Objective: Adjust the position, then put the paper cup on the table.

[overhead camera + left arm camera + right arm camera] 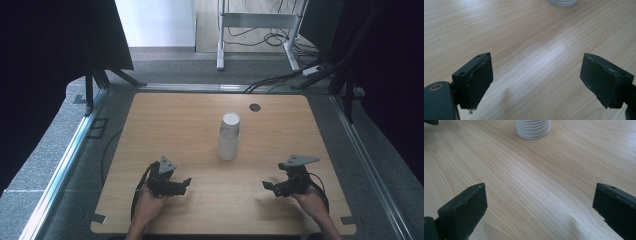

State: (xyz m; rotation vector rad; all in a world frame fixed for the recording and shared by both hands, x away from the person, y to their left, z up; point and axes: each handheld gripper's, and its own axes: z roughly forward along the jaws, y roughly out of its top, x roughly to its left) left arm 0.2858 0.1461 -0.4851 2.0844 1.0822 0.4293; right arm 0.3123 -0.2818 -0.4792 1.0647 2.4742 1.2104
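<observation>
Resting low over the near part of the desk (165, 115), the left gripper (186, 183) holds its jaws wide apart with nothing between them, bare wood grain showing in the gap in the left gripper view. The right gripper (266, 186), held by the person's right hand (311, 200) near the desk's right front, also stands with its jaws spread wide and empty. Both grippers point inward toward each other. Between them and farther back, near the middle of the desk, stands an upside-down stack of white paper cups (229, 136), well apart from either gripper; its ribbed lower rims (533, 128) show in the right gripper view. A small dark round spot (255, 107) sits near the far edge.
</observation>
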